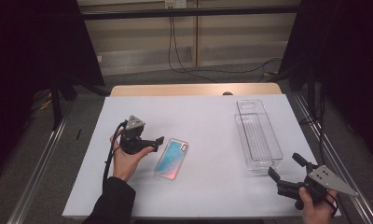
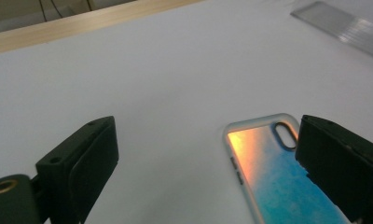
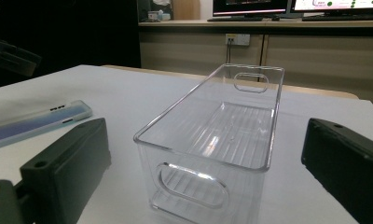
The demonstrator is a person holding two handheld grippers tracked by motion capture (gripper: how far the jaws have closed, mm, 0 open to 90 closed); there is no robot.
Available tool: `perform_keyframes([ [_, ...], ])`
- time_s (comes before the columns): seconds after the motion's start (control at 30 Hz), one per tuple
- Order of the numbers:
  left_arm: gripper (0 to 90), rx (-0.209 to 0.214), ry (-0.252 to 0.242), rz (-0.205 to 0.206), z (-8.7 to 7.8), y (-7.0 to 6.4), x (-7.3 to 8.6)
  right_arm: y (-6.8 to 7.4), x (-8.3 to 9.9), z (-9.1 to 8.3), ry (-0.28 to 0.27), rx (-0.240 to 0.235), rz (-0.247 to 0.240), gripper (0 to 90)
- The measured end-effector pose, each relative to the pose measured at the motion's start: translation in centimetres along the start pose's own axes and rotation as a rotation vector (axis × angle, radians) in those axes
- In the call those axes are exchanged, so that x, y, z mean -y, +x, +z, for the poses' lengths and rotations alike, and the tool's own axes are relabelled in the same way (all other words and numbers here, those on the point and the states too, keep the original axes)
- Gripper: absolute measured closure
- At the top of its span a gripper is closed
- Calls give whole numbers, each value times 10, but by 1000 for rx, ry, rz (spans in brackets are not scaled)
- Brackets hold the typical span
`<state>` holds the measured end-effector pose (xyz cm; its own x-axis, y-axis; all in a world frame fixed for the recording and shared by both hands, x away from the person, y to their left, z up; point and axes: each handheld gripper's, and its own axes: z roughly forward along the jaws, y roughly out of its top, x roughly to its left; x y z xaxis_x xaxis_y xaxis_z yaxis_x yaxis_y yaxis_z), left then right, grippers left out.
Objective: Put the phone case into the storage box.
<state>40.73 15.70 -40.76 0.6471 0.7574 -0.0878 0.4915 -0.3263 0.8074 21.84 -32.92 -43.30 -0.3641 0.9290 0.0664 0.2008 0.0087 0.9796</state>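
Observation:
A phone case [image 1: 171, 158] with a blue-to-orange iridescent back lies flat on the white table cover, a little left of centre. My left gripper [image 1: 154, 143] is held low just left of it, open, jaws pointing at the case's upper end. In the left gripper view the case [image 2: 273, 182] lies between the spread jaws of that gripper [image 2: 205, 135], close to the right one, camera cut-out uppermost. A clear plastic bin [image 1: 258, 135] stands empty at the right. My right gripper [image 1: 285, 165] is open just in front of its near end, and that gripper [image 3: 207, 140] frames the bin [image 3: 222, 126].
The white cover [image 1: 198, 116] spans most of the table, with a wooden edge [image 1: 194, 89] at the back. In the right gripper view the case [image 3: 35, 122] lies off to the left. Metal rails run along both table sides; cables lie on the floor behind.

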Motion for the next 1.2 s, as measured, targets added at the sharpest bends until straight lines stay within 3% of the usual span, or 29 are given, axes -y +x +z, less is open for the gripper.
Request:
perform_keyframes([
  [0.07, 39, 2, -9, 2, -4, -2, -1, 0, 0, 0, 0, 0, 1, 5],
  [0.17, 31, -51, -20, 45, -9, -6, 0, 0, 0, 0, 0, 1, 2, 5],
  [0.3, 34, -68, -32, 78, -19, -12, 3, 0, 0, -1, 0, 0, 4, 5],
  [0.47, 36, -16, -47, 38, -29, -8, 8, 0, 0, -1, 0, 1, 4, 5],
  [0.6, 39, -40, -68, 25, -30, -4, 18, 0, 0, -1, 0, 1, 4, 5],
  [0.7, 44, -67, -84, 39, -31, -3, 23, 0, 0, 0, 0, 1, 3, 5],
  [0.9, 55, -39, -91, 36, -34, -5, 27, 0, 0, -1, 0, 1, 4, 5],
  [1.03, 54, 36, -43, 15, -37, -10, 31, 0, 0, -1, -1, -2, 3, 5],
  [1.2, 49, 49, -10, 32, -42, -14, 34, 0, 0, 0, -1, 0, 1, 5],
])
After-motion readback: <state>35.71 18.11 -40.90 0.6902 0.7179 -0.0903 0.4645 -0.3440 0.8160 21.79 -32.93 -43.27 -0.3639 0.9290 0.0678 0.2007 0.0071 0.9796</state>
